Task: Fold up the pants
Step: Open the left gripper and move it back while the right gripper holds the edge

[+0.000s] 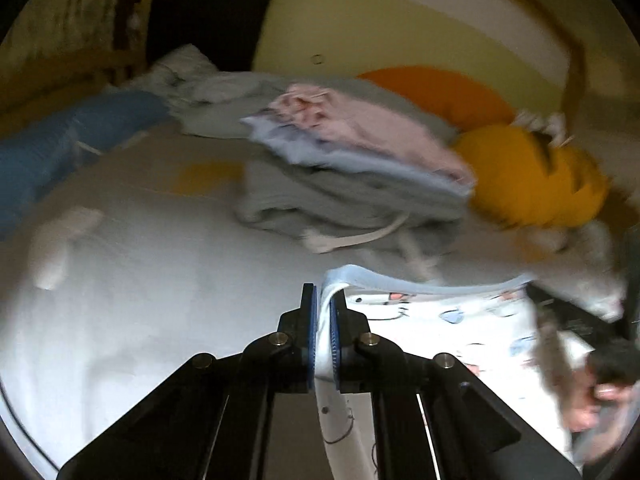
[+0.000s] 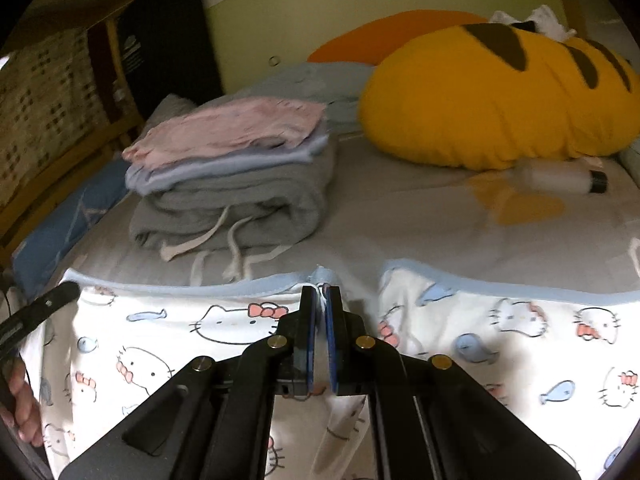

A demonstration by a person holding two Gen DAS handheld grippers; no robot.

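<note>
Pants [image 2: 224,332] pinched by both tools [image 1: 324,312] [image 2: 321,304] at blue hem.

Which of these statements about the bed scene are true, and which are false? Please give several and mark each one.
1. The right gripper is shut on the blue-edged band of the cat-print pants. True.
2. The left gripper is open and holds nothing. False: it is shut on the same pants.
3. The pink garment lies on top of the folded stack. True.
4. The grey sweatpants sit on top of the stack. False: they are at the bottom, drawstrings hanging out.
5. The yellow striped plush lies on the bed behind the pants. True.
</note>
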